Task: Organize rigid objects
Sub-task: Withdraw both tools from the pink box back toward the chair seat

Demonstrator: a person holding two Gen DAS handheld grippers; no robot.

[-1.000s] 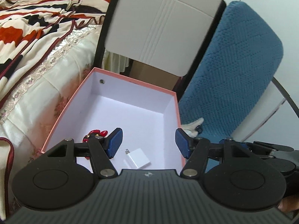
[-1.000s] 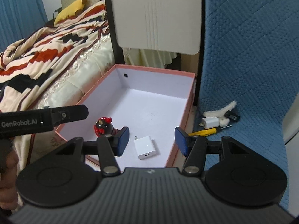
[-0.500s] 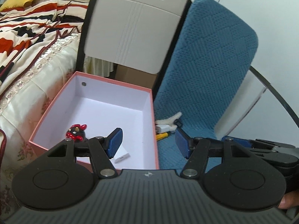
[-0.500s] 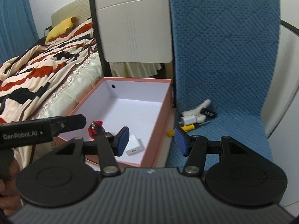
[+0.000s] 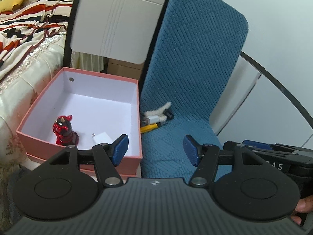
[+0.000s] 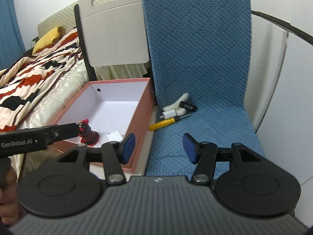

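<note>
- The left gripper [image 5: 155, 149] is hovering with blue pads spread wide, gripping nothing.
- The right gripper [image 6: 158, 147] is likewise gaping empty.
- A red-and-black figurine [image 5: 63, 130] and white square charger [image 5: 101, 138] are lying inside the pink cardboard box [image 5: 125, 159].
- A yellow-handled screwdriver [image 6: 166, 122], small white plug [image 6: 169, 114], fluffy white clip [image 6: 181, 102] and black stick [image 6: 187, 105] are sitting together on the blue quilted chair [image 6: 215, 125].

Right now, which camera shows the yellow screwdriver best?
The right wrist view: the yellow screwdriver lies fully visible on the blue chair seat, handle and dark shaft both showing. In the left wrist view the screwdriver appears smaller, its handle end hidden behind the pink box.
</note>
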